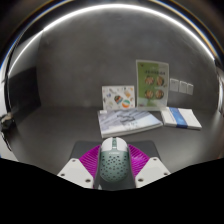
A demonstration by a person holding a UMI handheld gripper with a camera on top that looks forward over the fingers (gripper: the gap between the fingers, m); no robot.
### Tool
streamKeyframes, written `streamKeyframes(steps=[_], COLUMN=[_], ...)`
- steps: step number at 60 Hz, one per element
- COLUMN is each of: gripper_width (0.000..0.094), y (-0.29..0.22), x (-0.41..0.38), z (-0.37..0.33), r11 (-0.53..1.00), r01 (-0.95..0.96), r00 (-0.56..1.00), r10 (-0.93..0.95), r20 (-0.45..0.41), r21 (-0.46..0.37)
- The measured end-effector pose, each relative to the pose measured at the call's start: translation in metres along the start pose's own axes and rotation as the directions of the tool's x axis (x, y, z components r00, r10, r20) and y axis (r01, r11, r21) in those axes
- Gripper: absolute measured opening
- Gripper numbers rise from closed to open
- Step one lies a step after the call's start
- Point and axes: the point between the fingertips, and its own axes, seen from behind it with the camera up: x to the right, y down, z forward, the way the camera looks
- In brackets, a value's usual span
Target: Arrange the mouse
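A pale grey-green mouse (112, 161) with a perforated shell sits between my two fingers. Both magenta pads (90, 160) press against its sides, so my gripper (112, 165) is shut on the mouse. The mouse's front end points forward toward the booklets. I cannot tell whether it rests on the dark table or is lifted.
A stack of papers or booklets (128, 121) lies just beyond the fingers. A small card (119, 97) and a taller leaflet (152, 83) stand upright behind it. A blue and white box (182, 117) lies to the right. A dark wall stands behind.
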Motion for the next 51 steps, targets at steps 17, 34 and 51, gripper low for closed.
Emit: streamKeyframes(steps=[17,34,51], gripper_width=[0.0480,0.0853,0.0852], y=[0.073,0.078,0.097], x=[0.004,0.002,0.058], z=[0.016,-0.014,-0.109], r11=[0.991,0.984,0.981], r01=[-0.050,-0.056,-0.127], r00=[0.996,0.998,0.979], r10=[0.040,0.058,0.148], r20=[-0.082,0.010,0.140], r21=[-0.127,-0.172,-0.146])
